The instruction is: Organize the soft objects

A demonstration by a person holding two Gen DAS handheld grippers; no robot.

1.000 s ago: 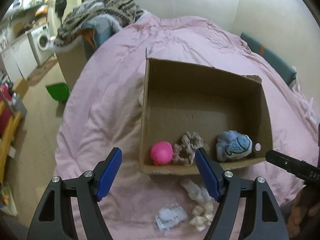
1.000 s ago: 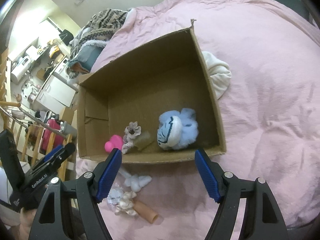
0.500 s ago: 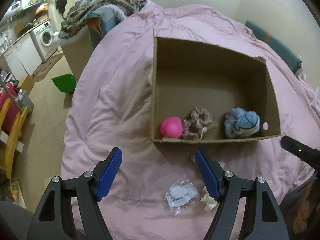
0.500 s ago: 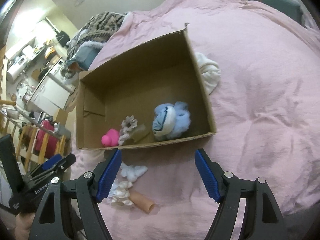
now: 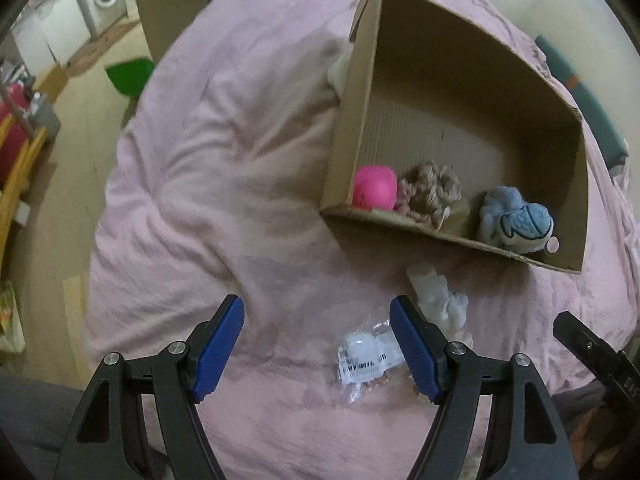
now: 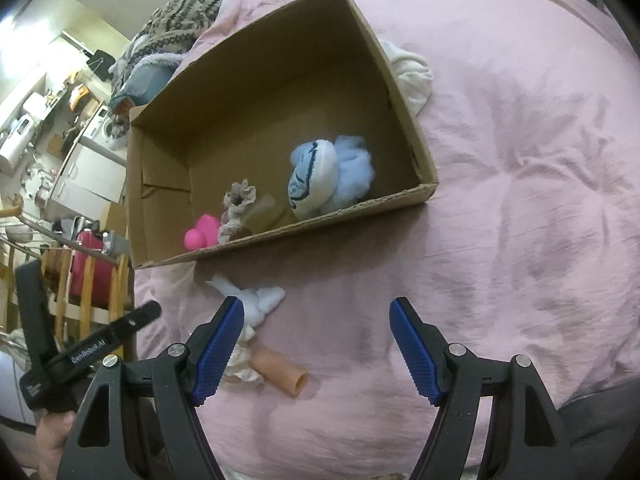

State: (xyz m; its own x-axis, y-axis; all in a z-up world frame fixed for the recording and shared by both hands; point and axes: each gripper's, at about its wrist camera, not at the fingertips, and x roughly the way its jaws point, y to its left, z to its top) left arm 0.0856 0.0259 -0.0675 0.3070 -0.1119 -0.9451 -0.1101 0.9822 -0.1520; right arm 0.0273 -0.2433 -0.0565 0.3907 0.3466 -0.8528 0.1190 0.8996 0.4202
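— Looking from the left of the cardboard box (image 5: 472, 92), what lies inside?

— Against its near wall, a pink ball (image 5: 375, 187), then a tan scrunchie (image 5: 432, 190), then a blue plush toy (image 5: 516, 222), all in a row.

— And on the pink bedspread (image 5: 224, 168) in front of the box?

— A clear packet with a barcode (image 5: 366, 356), a pale blue sock (image 6: 260, 304) near the box's front edge, and a beige tube (image 6: 282, 376) further out from it.

— The grippers?

— Left gripper (image 5: 318, 348) and right gripper (image 6: 318, 348) both hover short of the box, jaws spread wide, holding nothing.
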